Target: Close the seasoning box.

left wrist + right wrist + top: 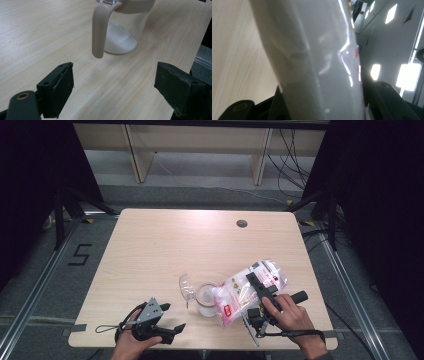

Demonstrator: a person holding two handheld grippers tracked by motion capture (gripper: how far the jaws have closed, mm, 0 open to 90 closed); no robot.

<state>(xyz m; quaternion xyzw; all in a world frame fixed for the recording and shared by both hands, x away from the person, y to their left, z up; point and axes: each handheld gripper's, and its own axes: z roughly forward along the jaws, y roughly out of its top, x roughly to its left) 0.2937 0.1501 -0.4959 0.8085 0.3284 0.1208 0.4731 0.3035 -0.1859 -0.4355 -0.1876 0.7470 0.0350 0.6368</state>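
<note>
The right gripper (pixel 261 287) was clamped on a clear plastic bag (pixel 250 287) of white granules, its 2 jaws pressed against the bag's sides, as the right gripper view showed with the glossy bag (pixel 317 62) wedged between them. The bag hung tilted, its lower end dropping toward the mouth of a clear jar (pixel 205 301) just ahead of and below the gripper. The jar stood upright on the surface (pixel 165 250), already holding a low layer of white grains, and its clear hinged lid (pixel 187 287) was flipped open on the side away from the bag.

The left gripper (pixel 172 317) rested low on the surface near the front edge, well apart from the jar, with both jaws spread wide and nothing between them. From its own view the jar (pixel 122 32) sat straight ahead, its beige handle (pixel 99 30) pointing down toward the open jaws.

The step in hand looked like pouring the bag's contents into the jar. The next move would call for tipping the bag more steeply while keeping its opening over the jar's mouth; the left gripper might need to steady the jar by its handle, since a nudge from the bag could shift it.
</note>
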